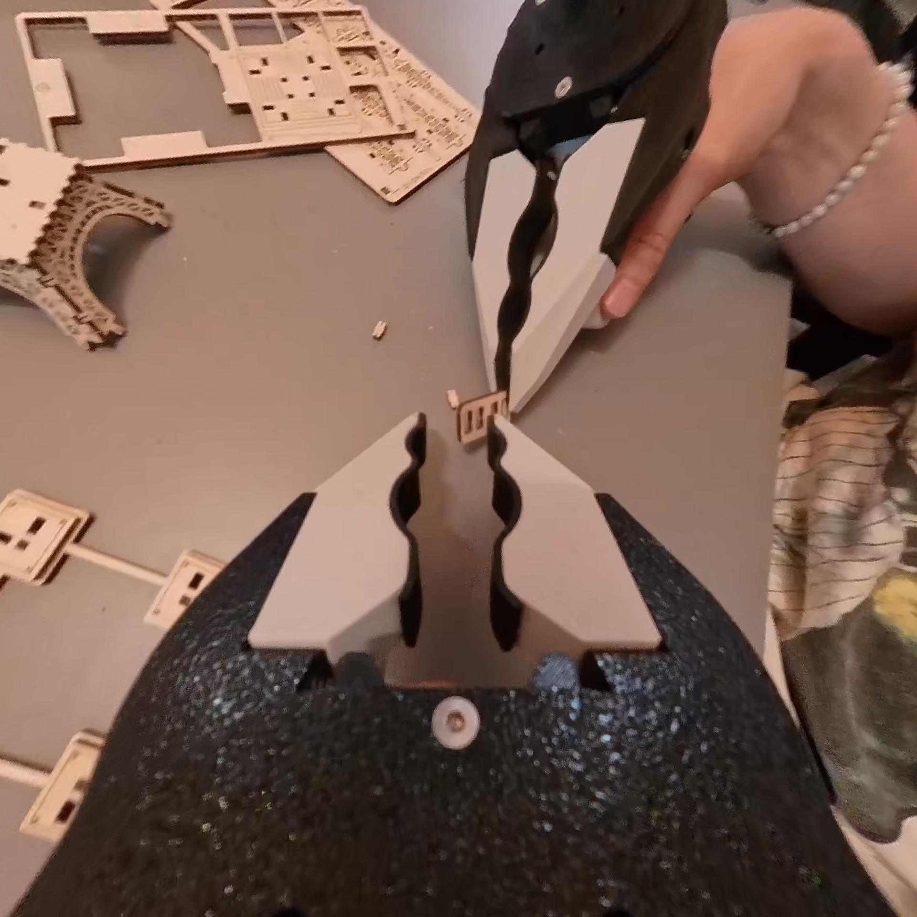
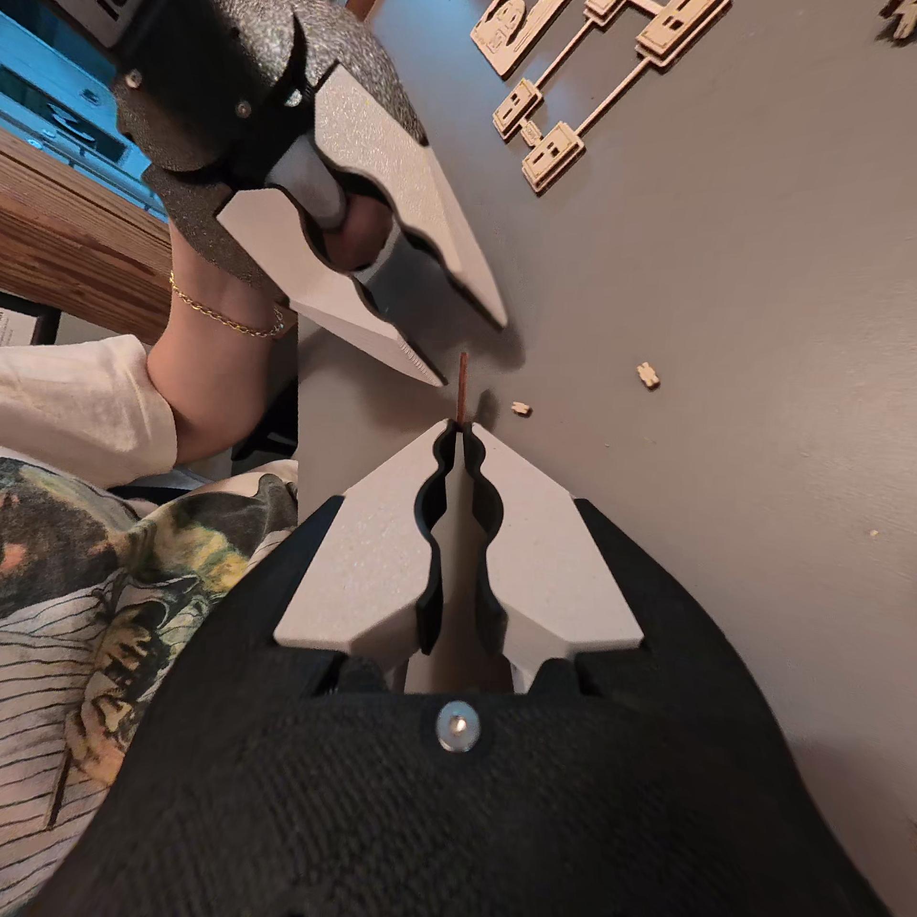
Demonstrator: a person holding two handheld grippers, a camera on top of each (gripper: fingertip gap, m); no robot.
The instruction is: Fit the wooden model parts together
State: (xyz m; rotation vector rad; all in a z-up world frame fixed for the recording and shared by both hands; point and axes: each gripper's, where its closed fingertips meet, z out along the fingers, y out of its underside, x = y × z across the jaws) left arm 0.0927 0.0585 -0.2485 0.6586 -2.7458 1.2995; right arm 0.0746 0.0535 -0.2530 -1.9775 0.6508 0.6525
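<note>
My right gripper [image 2: 459, 424] is shut on a small flat wooden piece [image 2: 463, 387], seen edge-on and sticking out past its tips. In the left wrist view the right gripper [image 1: 503, 392] comes down from the upper right, and the wooden piece [image 1: 476, 422] shows as a small slotted plate held upright just above the grey table [image 1: 297, 397]. My left gripper [image 1: 457, 419] is open and empty, its tips just short of the piece, the right fingertip [image 1: 496, 426] almost at its edge. In the right wrist view the left gripper [image 2: 471, 352] reaches in from the upper left.
A partly built wooden tower base [image 1: 64, 248] stands at the left. Laser-cut sheets [image 1: 248, 84] lie at the back. Square parts on sprues [image 1: 39, 536] lie near left, also in the right wrist view [image 2: 595, 89]. Small wood bits [image 1: 379, 330] [image 2: 647, 374] lie loose. The table edge [image 2: 297, 446] is near the person's lap. My two grippers' fingertips are within a few centimetres of each other.
</note>
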